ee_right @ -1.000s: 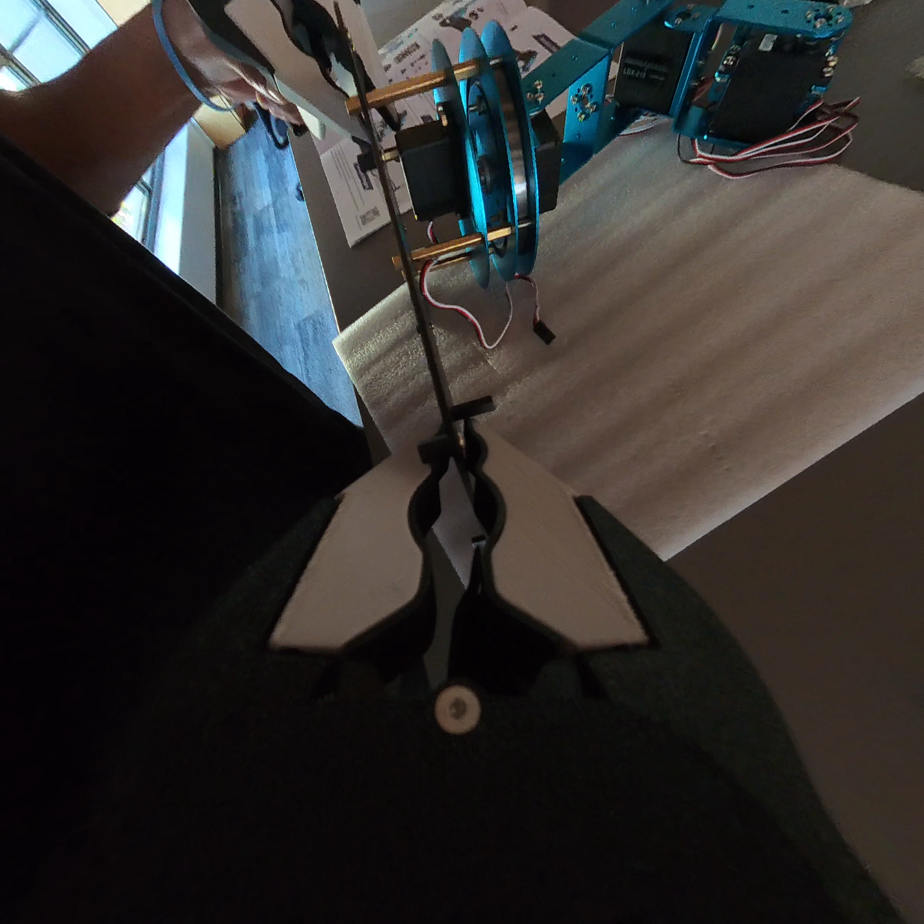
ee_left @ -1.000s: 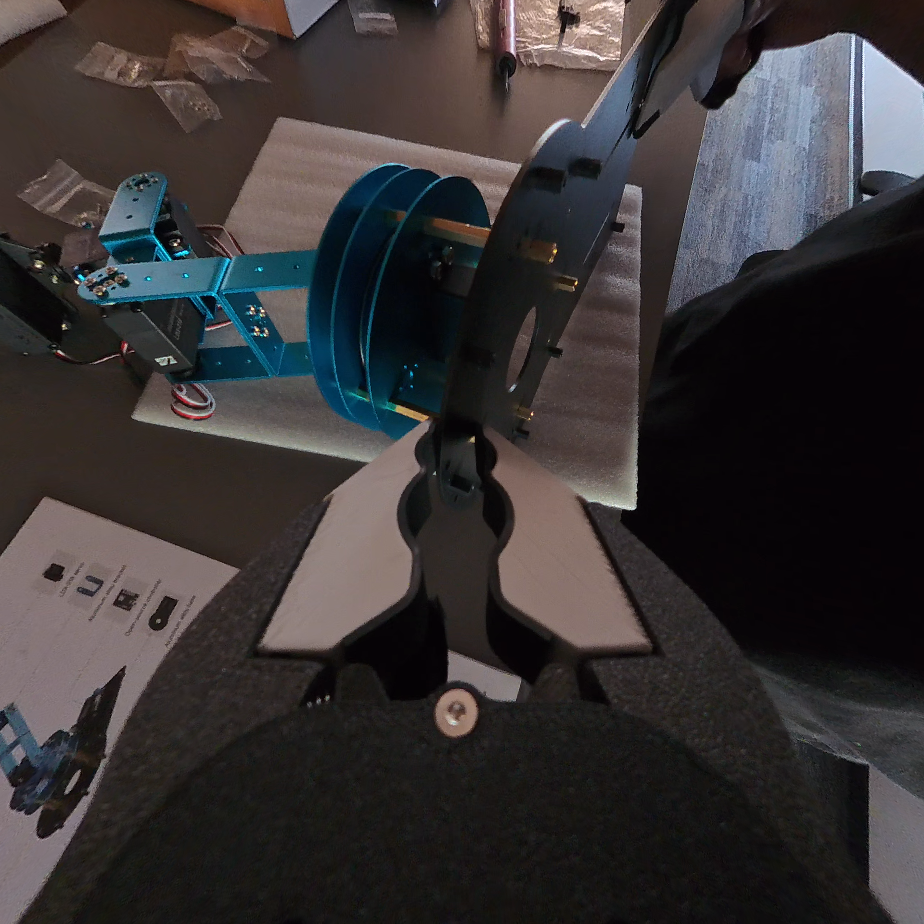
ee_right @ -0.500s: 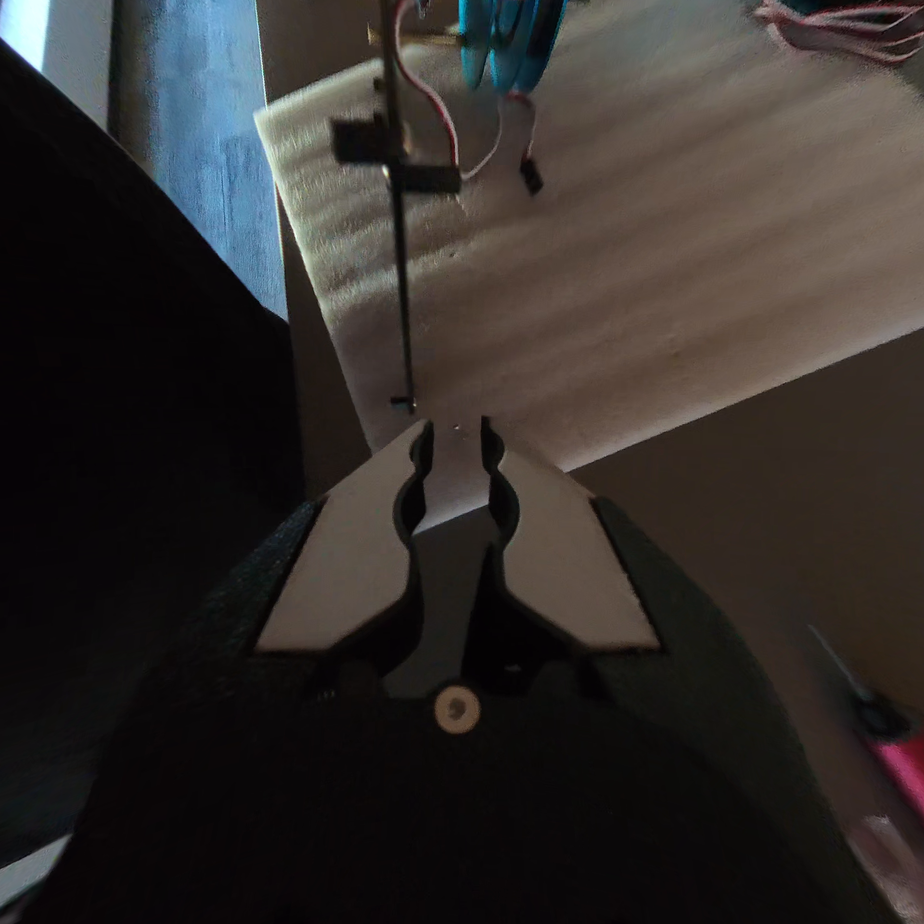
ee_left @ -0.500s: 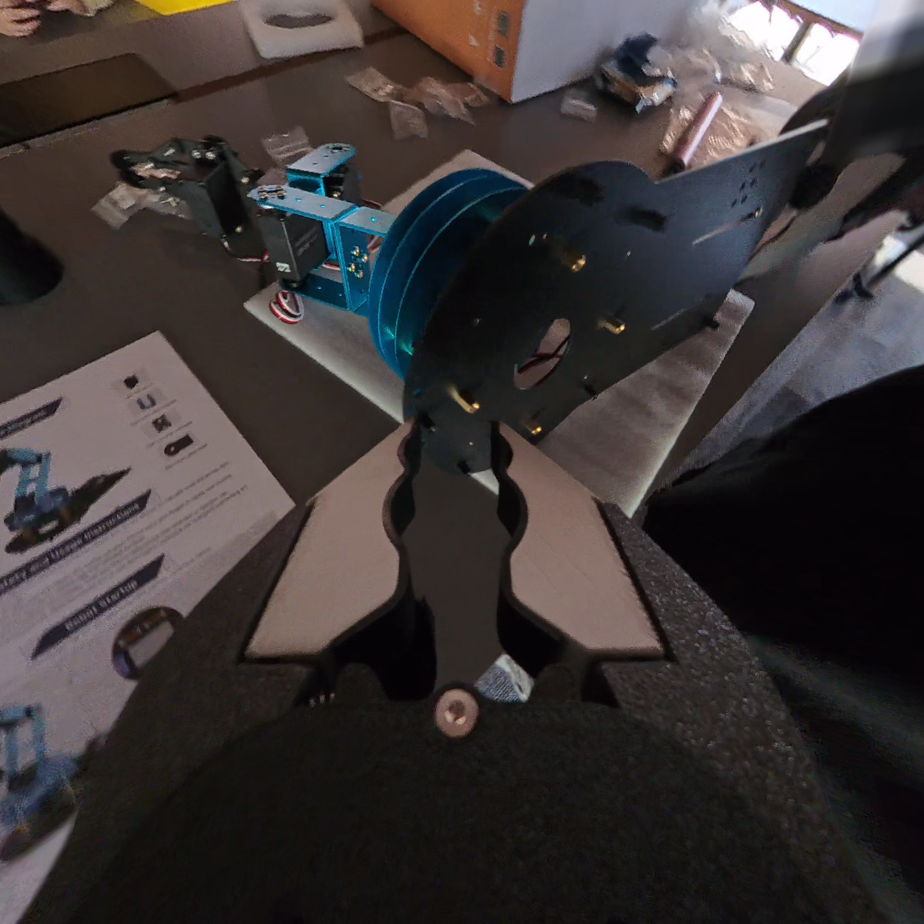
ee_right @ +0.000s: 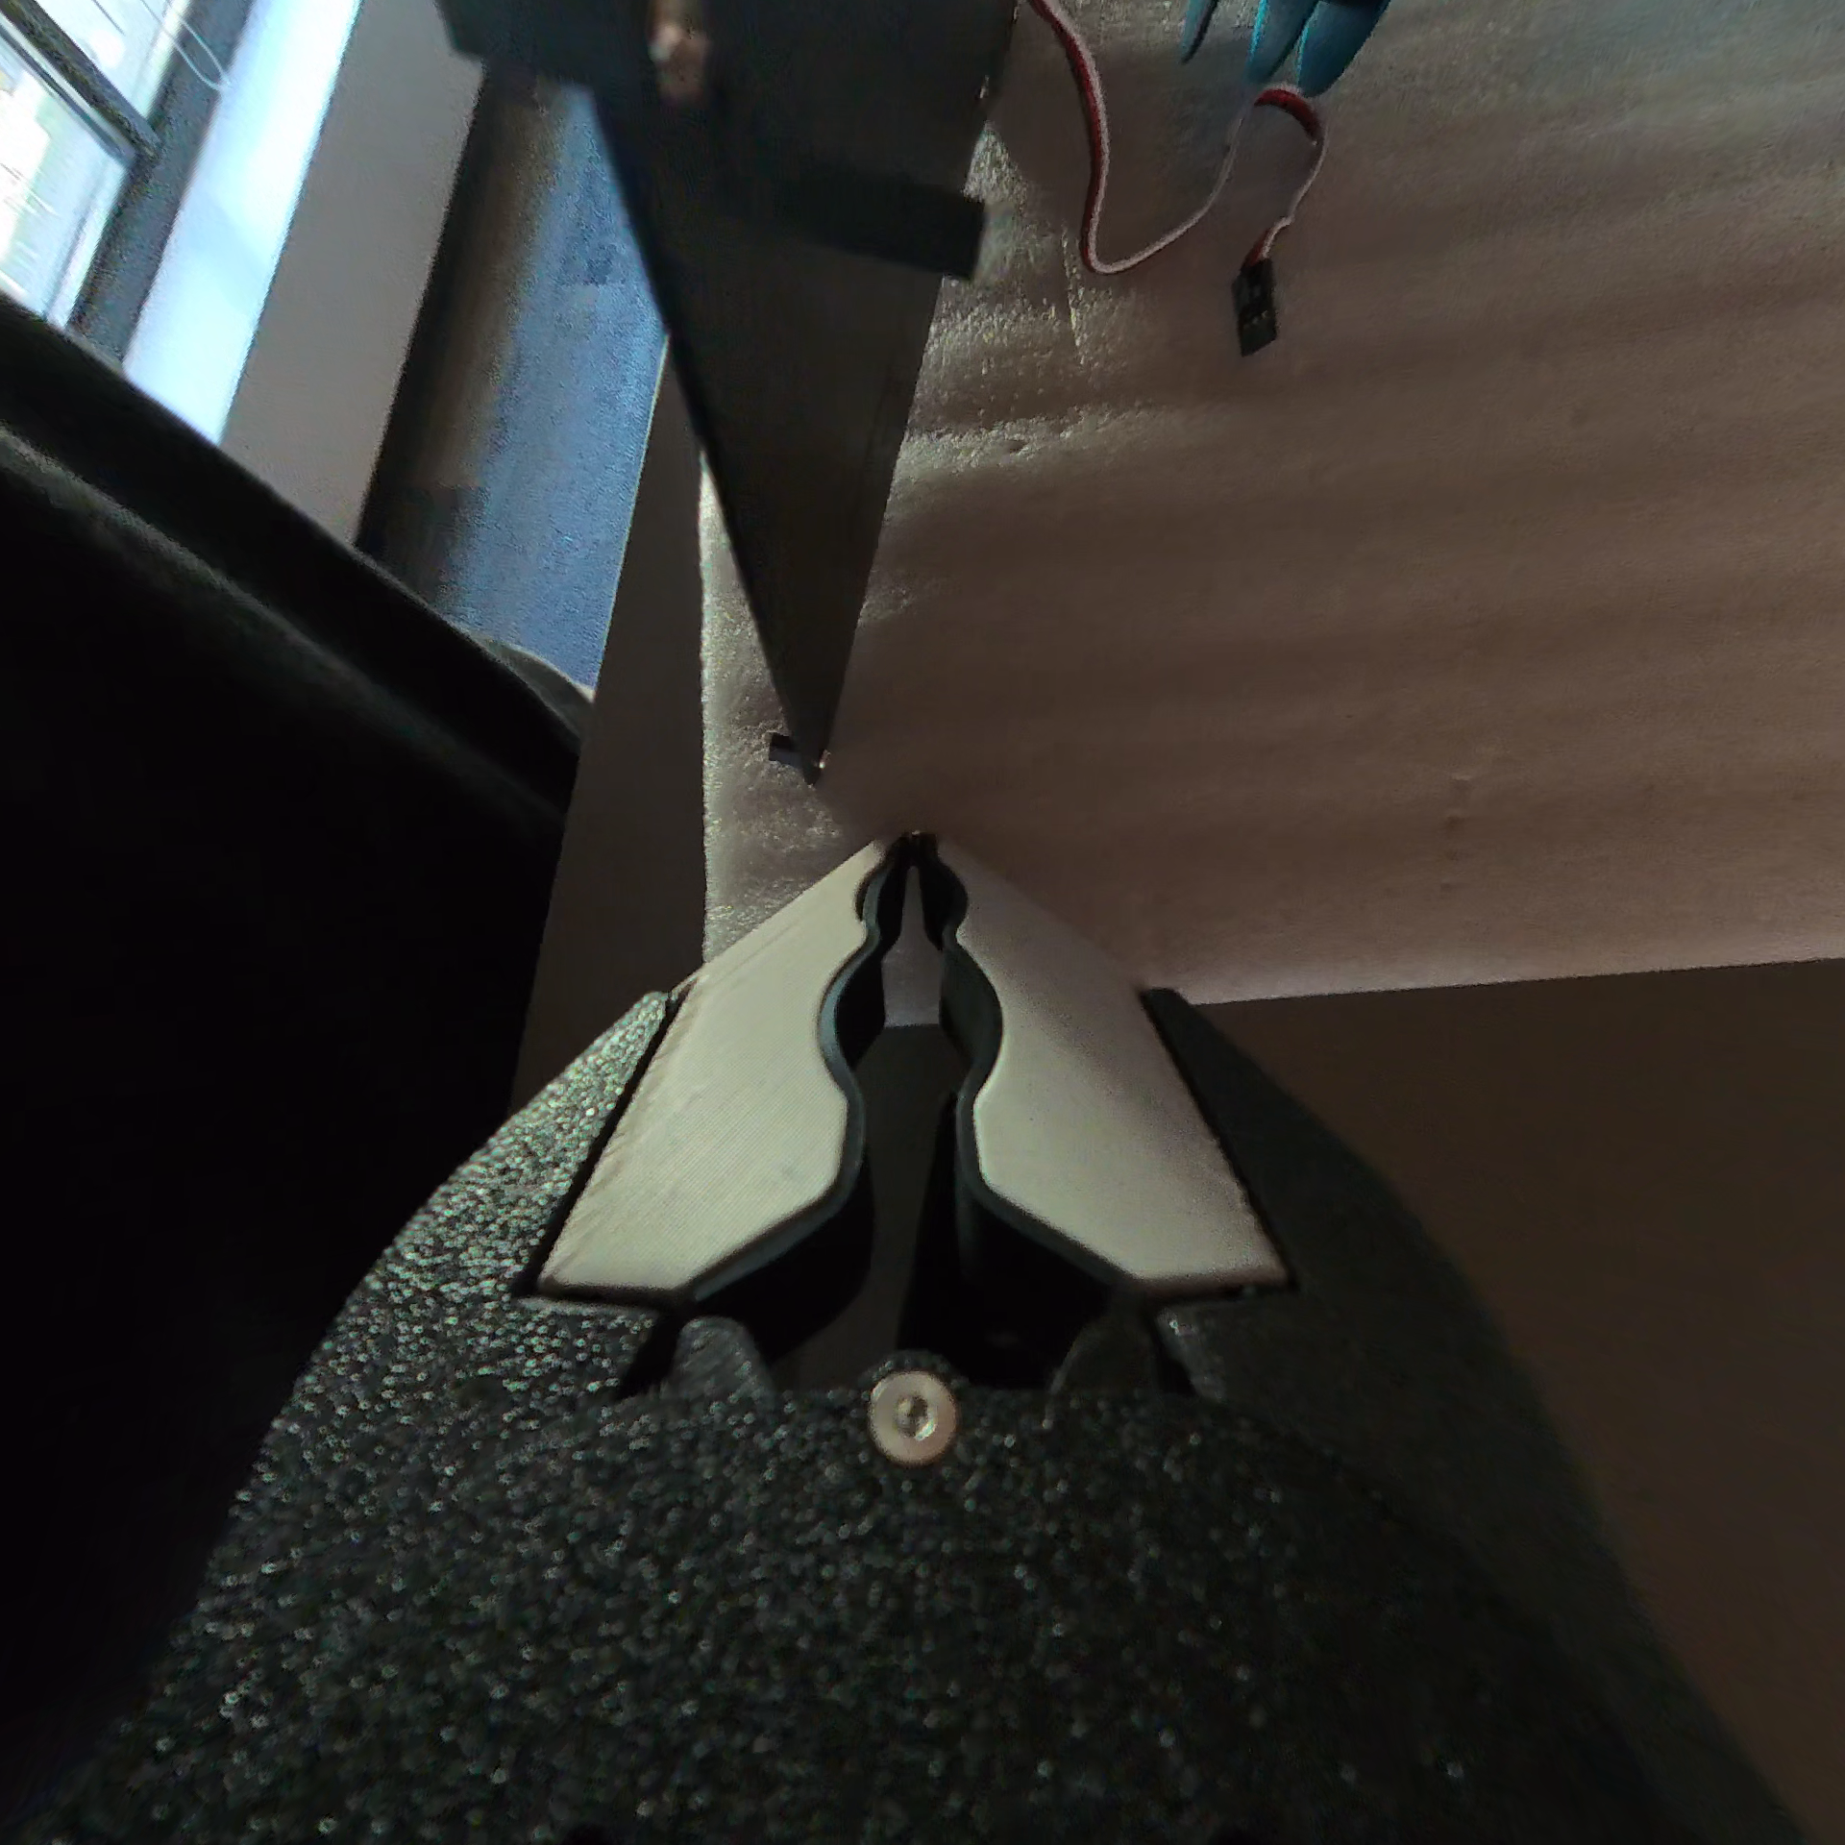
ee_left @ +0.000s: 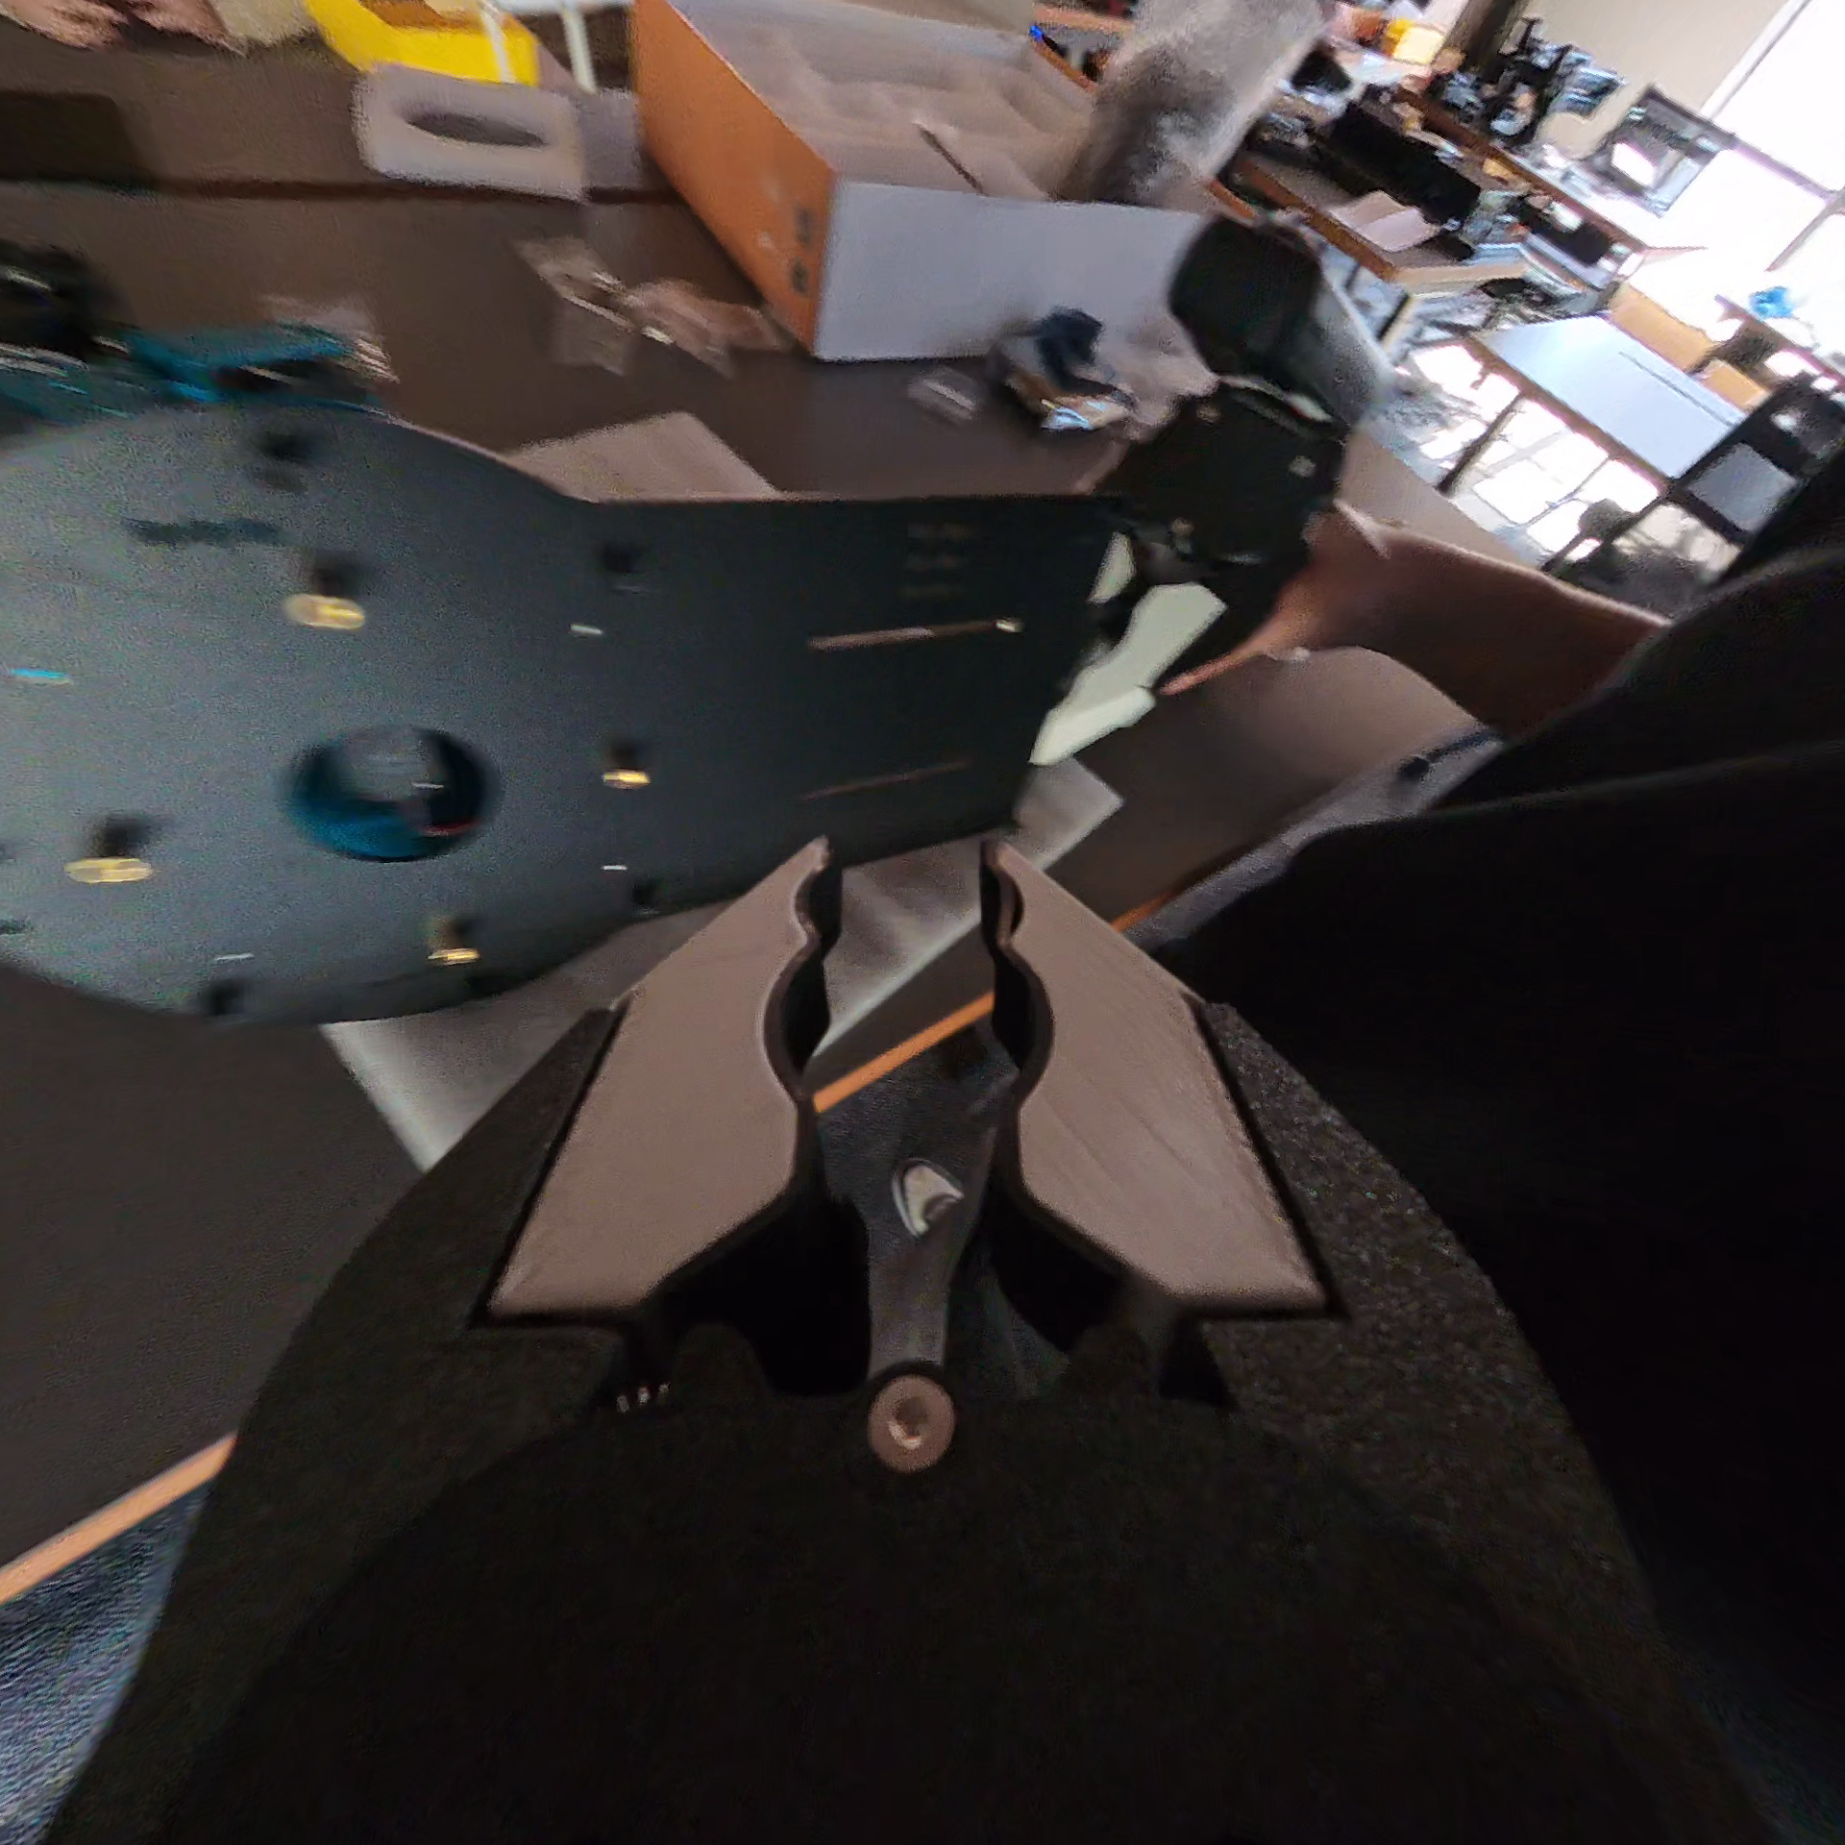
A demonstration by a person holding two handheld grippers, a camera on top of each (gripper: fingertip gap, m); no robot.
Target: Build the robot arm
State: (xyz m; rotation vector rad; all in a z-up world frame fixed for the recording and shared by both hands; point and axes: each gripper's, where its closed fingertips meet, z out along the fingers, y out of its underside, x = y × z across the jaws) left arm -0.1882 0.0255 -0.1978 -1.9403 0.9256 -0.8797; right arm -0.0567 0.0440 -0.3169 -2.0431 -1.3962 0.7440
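**Left wrist view, left to right**
- Blue bracket parts [ee_left: 200, 359]: blurred, at the far left, behind the plate.
- Black plate [ee_left: 599, 689]: round end to the left with a central hole and brass stand-off ends, straight end to the right. It stands on edge over the white foam sheet [ee_left: 639, 469].
- Small clear bags [ee_left: 649, 309]: lying loose on the dark worktop [ee_left: 479, 290].
- Orange and white box [ee_left: 799, 200]: lying open beyond the bags.
- Your left tool [ee_left: 909, 879]: fingers spread and empty, just below the plate's lower edge and not touching it.
- Your right tool [ee_left: 1228, 519]: at the plate's straight end, with your forearm [ee_left: 1448, 629] behind it.

**Right wrist view, left to right**
- Black plate: seen edge-on, its corner pointing down at the tool.
- Your right tool: tips pressed together just short of that corner, with a sliver of foam showing between them. It grips nothing you could name (a dark speck at the tips is too small to tell).
- Servo lead [ee_right: 1253, 309]: red and white wire with a black plug, dangling unplugged over the foam.
- Blue discs [ee_right: 1298, 40]: at the top edge.

Neither tool holds the plate.
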